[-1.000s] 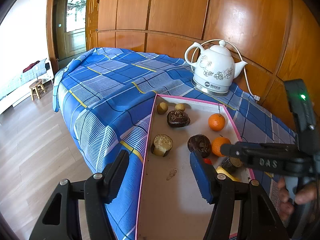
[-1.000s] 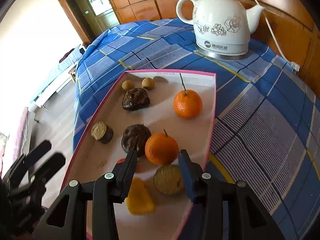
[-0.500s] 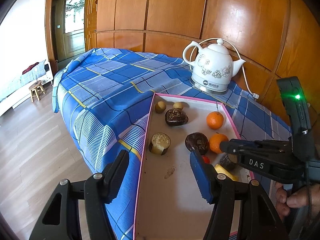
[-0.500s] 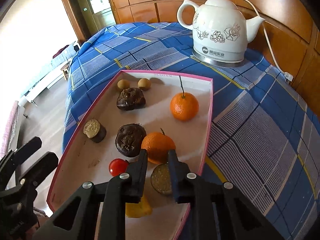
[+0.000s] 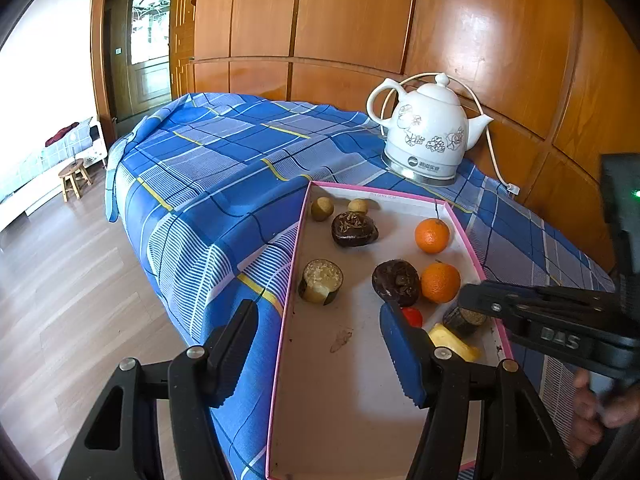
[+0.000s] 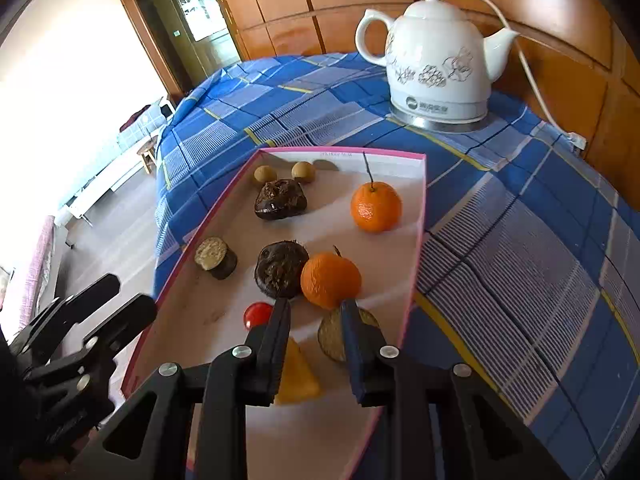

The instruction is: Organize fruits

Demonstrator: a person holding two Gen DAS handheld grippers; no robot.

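Right gripper [image 6: 314,312] fingers half-parted, empty, tips flanking near orange [image 6: 330,279] at tray [image 6: 416,216] 5 o'clock. Probably lining up grasp. Next: ease forward, straddle widest part, clench. Left gripper [image 5: 320,344] spread wide, idle over tray's near-left edge.

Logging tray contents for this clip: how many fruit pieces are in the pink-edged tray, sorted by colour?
Orange: 2, the far tangerine and the near tangerine.
Dark brown: 2.
Small tan round: 2.
Dark-skinned cut rounds with pale faces: 2.
Red: 1.
Yellow: 1.
Total: 10 in the tray.
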